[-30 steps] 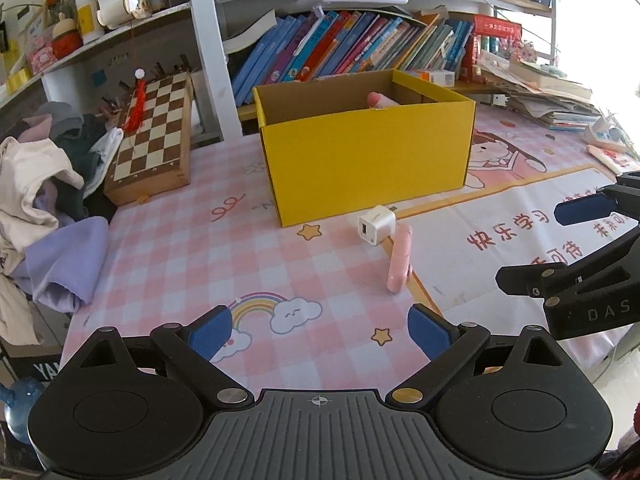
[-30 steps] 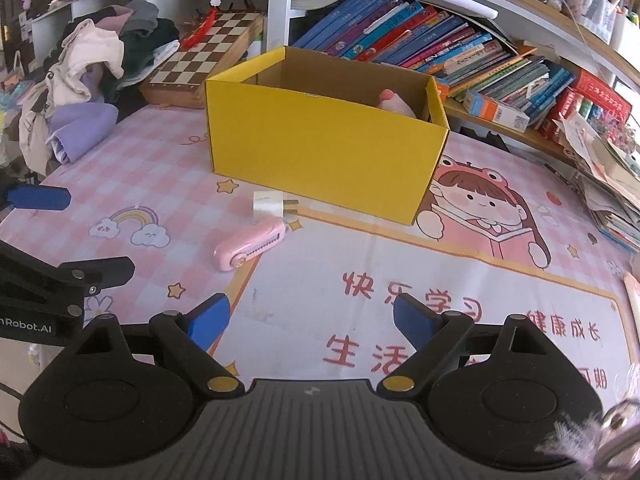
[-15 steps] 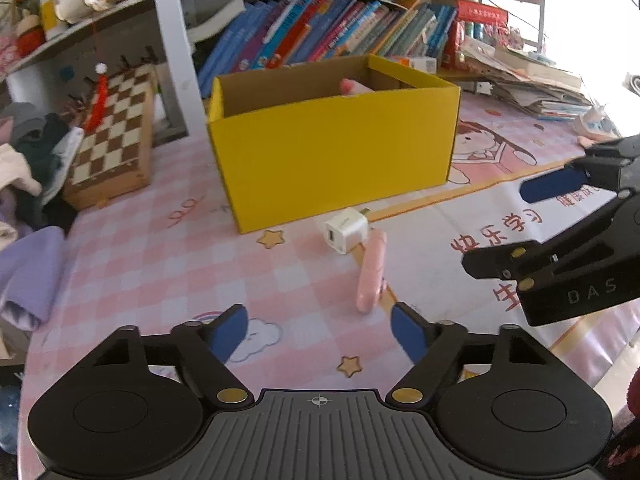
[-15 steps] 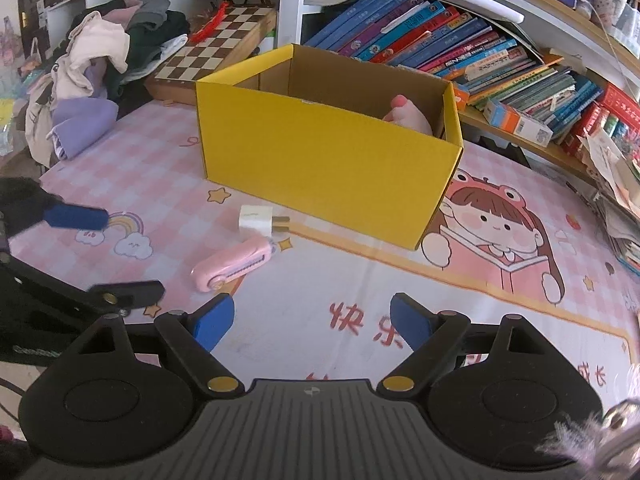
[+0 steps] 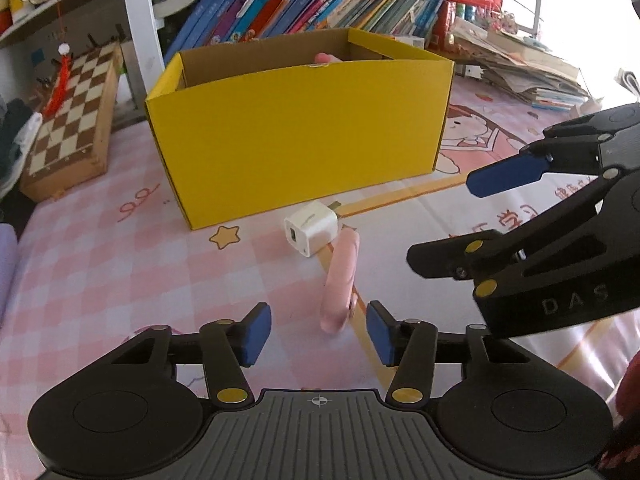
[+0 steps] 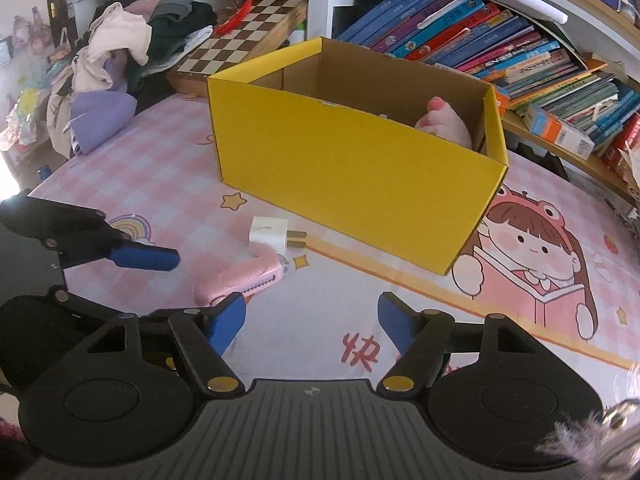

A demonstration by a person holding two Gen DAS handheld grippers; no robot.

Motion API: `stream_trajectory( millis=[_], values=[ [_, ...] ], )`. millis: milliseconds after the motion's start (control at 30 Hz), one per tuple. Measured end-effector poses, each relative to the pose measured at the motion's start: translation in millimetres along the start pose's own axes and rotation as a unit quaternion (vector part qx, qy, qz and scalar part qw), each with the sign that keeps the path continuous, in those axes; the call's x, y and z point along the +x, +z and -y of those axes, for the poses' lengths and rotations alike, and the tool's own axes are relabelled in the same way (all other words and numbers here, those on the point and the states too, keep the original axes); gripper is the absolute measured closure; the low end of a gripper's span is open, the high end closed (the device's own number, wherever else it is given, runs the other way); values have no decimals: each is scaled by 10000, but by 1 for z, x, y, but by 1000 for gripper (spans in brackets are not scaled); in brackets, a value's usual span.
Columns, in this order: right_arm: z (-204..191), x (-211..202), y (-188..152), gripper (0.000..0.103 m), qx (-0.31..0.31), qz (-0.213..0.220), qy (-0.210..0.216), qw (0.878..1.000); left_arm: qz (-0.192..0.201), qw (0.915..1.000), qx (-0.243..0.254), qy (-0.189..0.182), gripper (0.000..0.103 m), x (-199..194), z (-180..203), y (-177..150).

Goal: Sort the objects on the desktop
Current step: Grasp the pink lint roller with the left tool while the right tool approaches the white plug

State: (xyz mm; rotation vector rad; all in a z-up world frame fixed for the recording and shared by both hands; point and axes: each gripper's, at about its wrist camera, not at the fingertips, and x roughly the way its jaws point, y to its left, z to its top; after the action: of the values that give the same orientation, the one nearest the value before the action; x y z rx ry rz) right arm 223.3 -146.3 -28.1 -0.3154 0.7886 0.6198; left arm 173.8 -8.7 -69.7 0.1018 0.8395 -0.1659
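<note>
1. Left gripper point(image 5: 318, 330): jaws closing, blue pads not yet touching anything; near end of pink utility knife point(image 5: 340, 280) lying between the pads, gap visible on both sides
2. Right gripper point(image 6: 312, 322): jaws closing, nothing between the pads, only bare printed mat below; left pad just beside the knife's rounded end in its own view
3. Pink utility knife flat on the tabletop point(image 5: 100, 264), long axis running away from the left gripper toward the box
4. White charger plug point(image 5: 312, 227) at the knife's far end, touching or nearly so; cannot tell which; metal prongs pointing toward the box wall
5. Yellow cardboard box point(image 5: 296, 136) just behind the plug, open-topped, upright on the pink checked cloth; pink plush item point(image 6: 444, 122) resting inside, against the right-hand corner
6. Cartoon girl print point(image 6: 532, 252) on the mat to the right of the box
7. Folded chessboard point(image 5: 68, 120) left of the box, red tassel draped over it
8. Heap of clothes point(image 6: 120, 60) beyond the chessboard at the tabletop's far left
9. Row of leaning books point(image 5: 304, 4) on the shelf behind the box; stacked papers at its right end
</note>
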Motion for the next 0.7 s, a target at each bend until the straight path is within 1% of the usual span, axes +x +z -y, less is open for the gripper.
stream_trajectory(
  millis=[200, 333, 500, 567, 700],
  values=[
    [3, 12, 9, 31, -40, -9, 118, 9999, -90, 9999, -58, -73, 61, 12, 0, 6],
    [6, 19, 13, 31, -13, -44, 188, 9998, -126, 9997, -163, -101, 68, 20, -3, 8],
    [10, 26, 18, 31, 6, -93, 268, 9996, -79, 9997, -216, -113, 71, 23, -6, 10],
    [11, 29, 20, 31, 4, -116, 299, 9995, -66, 9996, -221, -162, 81, 23, -7, 10],
    [12, 36, 23, 31, 34, -156, 372, 9992, -113, 9994, -229, -237, 83, 19, -10, 9]
  ],
)
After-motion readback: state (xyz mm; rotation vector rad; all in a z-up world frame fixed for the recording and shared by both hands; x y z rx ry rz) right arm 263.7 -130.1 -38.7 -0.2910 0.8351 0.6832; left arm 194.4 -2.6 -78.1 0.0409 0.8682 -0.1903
